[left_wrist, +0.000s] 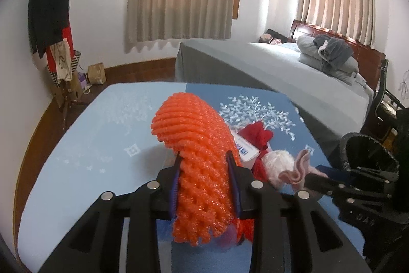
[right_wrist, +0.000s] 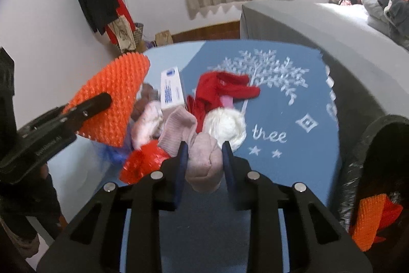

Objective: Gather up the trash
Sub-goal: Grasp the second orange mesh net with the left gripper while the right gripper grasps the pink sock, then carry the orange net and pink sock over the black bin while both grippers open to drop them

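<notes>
1. Your left gripper (left_wrist: pixel 204 168) fills the foreground of its own view, jaws closed on an orange foam net (left_wrist: pixel 194 152) and holding it up off the tabletop (left_wrist: pixel 102 145).
2. Your right gripper (right_wrist: pixel 203 154) has its jaws pressed against a pale pink sock (right_wrist: pixel 204 165), which bulges out between them.
3. Beyond both grippers, the blue tabletop carries the rest of the pile at its middle: a red cloth (right_wrist: pixel 219 88), a white box with blue print (right_wrist: pixel 172 90), a cream ball of crumpled wrap (right_wrist: pixel 225 127), more pink socks (right_wrist: pixel 176 131) and a shiny red wrapper (right_wrist: pixel 143 165).
4. A bin with a black liner (right_wrist: pixel 358 163) stands just past the right edge of the tabletop; another orange net piece (right_wrist: pixel 368 219) already lies inside it.
5. A grey bed (left_wrist: pixel 268 68) sits behind the tabletop.
</notes>
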### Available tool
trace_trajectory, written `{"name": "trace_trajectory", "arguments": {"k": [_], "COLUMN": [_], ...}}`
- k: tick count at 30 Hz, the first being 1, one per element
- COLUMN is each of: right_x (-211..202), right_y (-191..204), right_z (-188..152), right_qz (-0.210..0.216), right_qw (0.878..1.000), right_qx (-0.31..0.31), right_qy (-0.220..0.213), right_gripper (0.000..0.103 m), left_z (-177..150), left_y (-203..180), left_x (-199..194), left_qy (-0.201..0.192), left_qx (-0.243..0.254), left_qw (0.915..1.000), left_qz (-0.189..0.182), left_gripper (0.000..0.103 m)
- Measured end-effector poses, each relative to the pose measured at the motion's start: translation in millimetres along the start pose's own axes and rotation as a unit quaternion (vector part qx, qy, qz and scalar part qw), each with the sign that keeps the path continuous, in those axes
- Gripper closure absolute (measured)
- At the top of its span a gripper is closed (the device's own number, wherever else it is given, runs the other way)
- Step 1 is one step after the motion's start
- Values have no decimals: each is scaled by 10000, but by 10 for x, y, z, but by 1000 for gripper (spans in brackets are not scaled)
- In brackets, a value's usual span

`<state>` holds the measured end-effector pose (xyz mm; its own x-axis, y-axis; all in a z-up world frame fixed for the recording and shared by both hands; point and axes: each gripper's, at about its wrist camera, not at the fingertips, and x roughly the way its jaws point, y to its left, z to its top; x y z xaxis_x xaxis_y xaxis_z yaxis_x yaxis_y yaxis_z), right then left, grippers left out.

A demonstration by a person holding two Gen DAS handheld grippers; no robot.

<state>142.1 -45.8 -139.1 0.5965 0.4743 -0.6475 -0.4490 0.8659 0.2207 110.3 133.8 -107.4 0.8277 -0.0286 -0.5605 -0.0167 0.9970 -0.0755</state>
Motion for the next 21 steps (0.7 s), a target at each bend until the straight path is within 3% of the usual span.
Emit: {"name": "trace_trajectory", "arguments": {"k": [21], "right_x": [-799], "right_y": [-378], "right_z": [350], "right_qz": [-480], "right_qw": [9942], "right_qx": [151], "right_qy": [-952], "right_gripper": [77], "left_z": [236], "left_y": [-667], "left_x": [-267], "left_qy": [-372], "left_qx": [382], "left_qw": [9963], "left_qz": [-676], "left_gripper": [72]}}
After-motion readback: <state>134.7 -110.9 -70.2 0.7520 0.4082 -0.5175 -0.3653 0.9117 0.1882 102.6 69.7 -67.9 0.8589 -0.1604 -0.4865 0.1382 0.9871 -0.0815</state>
